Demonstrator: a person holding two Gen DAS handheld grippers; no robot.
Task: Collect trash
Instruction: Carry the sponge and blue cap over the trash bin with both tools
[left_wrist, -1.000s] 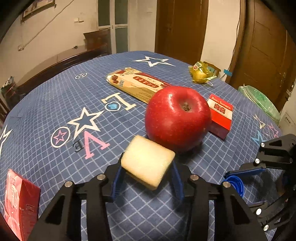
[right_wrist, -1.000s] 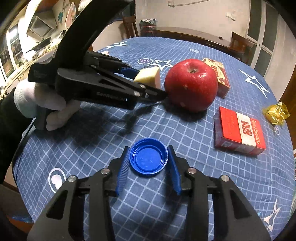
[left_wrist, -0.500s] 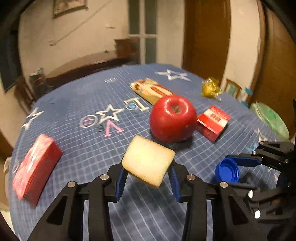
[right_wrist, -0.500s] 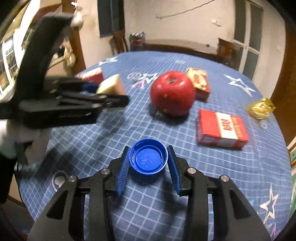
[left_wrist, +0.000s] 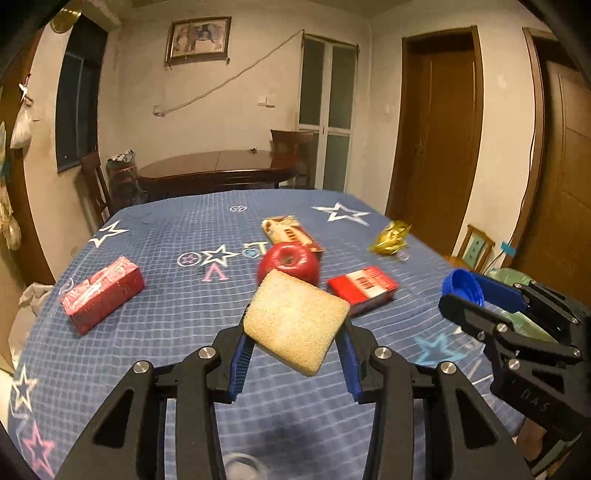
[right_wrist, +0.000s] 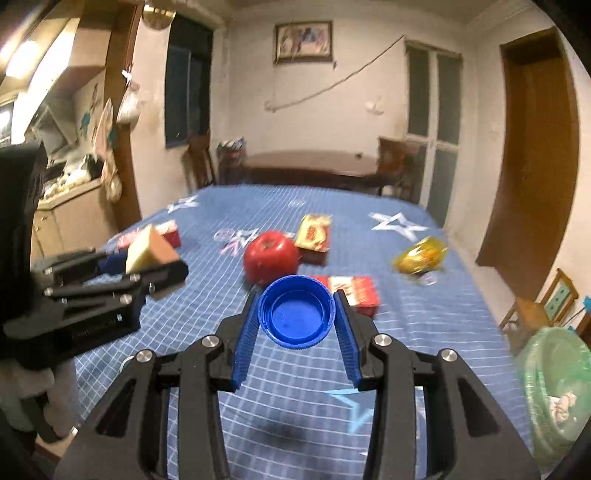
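A table with a blue checked cloth with stars (left_wrist: 177, 306) fills the middle of both views. A green plastic bag (right_wrist: 554, 384) sits at the lower right of the right wrist view. In the centre of the cloth lies a red apple (left_wrist: 289, 261), with a flat red box (left_wrist: 364, 286) just right of it and a red carton (left_wrist: 101, 293) well apart at the left. The left gripper (left_wrist: 295, 354) clamps a pale yellow square sponge (left_wrist: 295, 321), raised above the cloth. The right gripper (right_wrist: 295, 332) pinches a round blue plastic bottle cap (right_wrist: 295, 314), open side toward the camera. A crumpled gold wrapper (right_wrist: 419, 256) lies at the right.
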